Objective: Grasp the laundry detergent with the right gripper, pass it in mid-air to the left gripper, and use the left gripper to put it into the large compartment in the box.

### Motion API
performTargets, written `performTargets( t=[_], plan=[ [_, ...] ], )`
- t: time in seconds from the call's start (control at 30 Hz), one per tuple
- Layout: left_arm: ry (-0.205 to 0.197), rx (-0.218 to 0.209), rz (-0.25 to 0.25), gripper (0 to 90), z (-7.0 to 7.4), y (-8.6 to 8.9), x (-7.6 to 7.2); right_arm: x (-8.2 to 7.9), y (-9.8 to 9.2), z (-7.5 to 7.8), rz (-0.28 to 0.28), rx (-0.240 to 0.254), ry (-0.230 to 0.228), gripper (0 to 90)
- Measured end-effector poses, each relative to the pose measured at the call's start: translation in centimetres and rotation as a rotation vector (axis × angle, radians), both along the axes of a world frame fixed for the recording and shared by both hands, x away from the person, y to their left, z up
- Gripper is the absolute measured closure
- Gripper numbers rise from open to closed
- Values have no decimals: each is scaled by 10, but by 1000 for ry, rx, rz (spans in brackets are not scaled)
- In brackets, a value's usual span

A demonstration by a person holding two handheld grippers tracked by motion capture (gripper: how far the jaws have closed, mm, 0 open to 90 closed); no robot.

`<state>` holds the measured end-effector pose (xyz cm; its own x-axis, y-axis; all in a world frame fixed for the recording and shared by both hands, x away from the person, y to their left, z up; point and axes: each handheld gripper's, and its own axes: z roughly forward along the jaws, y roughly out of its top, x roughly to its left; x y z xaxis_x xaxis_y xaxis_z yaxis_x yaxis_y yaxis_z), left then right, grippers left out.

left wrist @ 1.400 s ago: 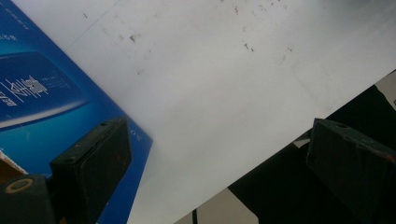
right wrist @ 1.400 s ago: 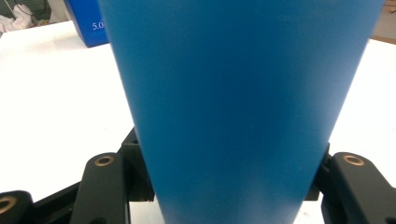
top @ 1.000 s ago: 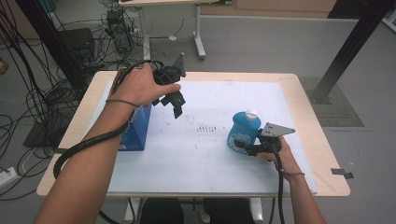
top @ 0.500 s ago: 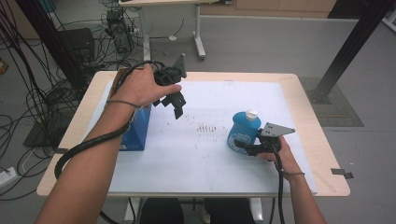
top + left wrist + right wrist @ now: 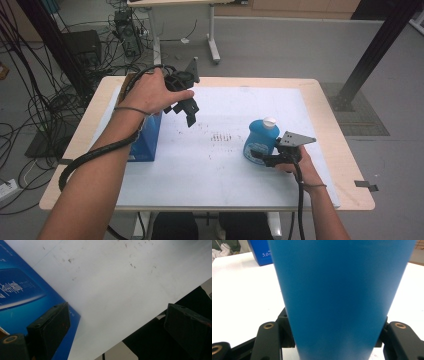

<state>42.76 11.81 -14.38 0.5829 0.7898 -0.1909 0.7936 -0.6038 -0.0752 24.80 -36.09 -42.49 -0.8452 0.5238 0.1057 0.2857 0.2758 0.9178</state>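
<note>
Right gripper clamped on blue bottle – mid-table, left gripper released, beside blue box

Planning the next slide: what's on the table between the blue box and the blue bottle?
Nothing but bare white sheet with small dark specks between blue box and blue bottle, per the high view.

We see 2 black hand-held grippers. The left gripper has chunky, angular black jaws; in the left gripper view their flat pads look matte, with a brass-coloured ring at the lower pivot. A grey three-cornered plate sits on top of it, and a thick black cable trails back along a bare forearm. The right gripper carries the same grey plate, brass rivets in its black links, and a thinner black cable.
</note>
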Motion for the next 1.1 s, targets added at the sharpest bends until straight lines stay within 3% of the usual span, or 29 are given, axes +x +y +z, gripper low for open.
performTargets(
  t=[1.1],
  plan=[
    [-4, 0, 7, 70, 0, 1, -1, -2, -1, -5, -4, 17, -9, 410]
  ],
)
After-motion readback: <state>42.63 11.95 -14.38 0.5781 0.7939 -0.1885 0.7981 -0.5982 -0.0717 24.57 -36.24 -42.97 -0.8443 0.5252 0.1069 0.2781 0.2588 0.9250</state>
